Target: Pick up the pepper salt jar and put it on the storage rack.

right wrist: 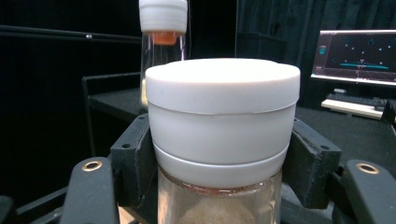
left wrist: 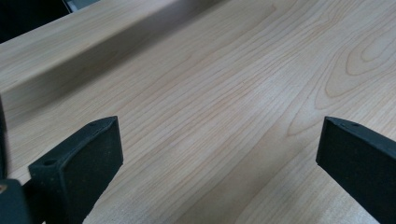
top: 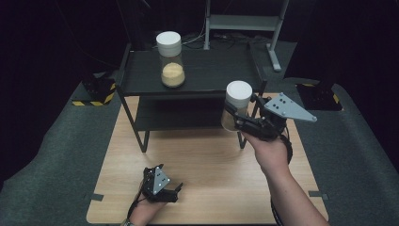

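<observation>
We saw the right gripper (top: 237, 118) clamping an upright white-lidded jar (top: 236, 109), long axis vertical, lid up, at the shelf's (top: 202, 70) right near corner; the left gripper (top: 175, 190) rested wide-jawed on the table (top: 211, 160).

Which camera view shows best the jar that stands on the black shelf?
The high view: the jar on the shelf shows whole, with its white lid and yellow contents. The right gripper view shows it partly hidden behind the held jar.
</observation>
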### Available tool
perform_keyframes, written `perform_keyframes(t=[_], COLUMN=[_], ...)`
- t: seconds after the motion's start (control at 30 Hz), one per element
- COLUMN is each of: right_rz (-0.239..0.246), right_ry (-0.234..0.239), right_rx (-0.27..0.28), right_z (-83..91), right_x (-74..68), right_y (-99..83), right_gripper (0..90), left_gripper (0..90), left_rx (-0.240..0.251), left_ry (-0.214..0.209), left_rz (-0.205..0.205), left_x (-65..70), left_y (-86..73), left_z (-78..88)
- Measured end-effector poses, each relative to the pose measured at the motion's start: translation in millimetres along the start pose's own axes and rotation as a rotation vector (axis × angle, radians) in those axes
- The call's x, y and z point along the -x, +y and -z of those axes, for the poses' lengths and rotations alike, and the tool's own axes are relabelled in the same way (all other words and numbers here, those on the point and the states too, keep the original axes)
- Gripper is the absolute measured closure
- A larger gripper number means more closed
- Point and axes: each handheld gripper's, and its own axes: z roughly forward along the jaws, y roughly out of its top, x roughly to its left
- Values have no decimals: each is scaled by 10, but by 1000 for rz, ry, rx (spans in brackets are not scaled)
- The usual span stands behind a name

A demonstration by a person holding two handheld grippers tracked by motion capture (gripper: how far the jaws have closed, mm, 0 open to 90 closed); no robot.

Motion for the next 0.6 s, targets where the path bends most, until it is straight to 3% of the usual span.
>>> perform_keyframes(t=[0.6], right_rz=[-23], right_ry=[-34], right_rx=[43], right_z=[-270], right_x=[104], right_y=[443], right_gripper=[342], left_gripper=[8], left_rx=[6], left_ry=[-9], left_rz=[9], left_x=[-18], left_y=[-12], left_z=[4])
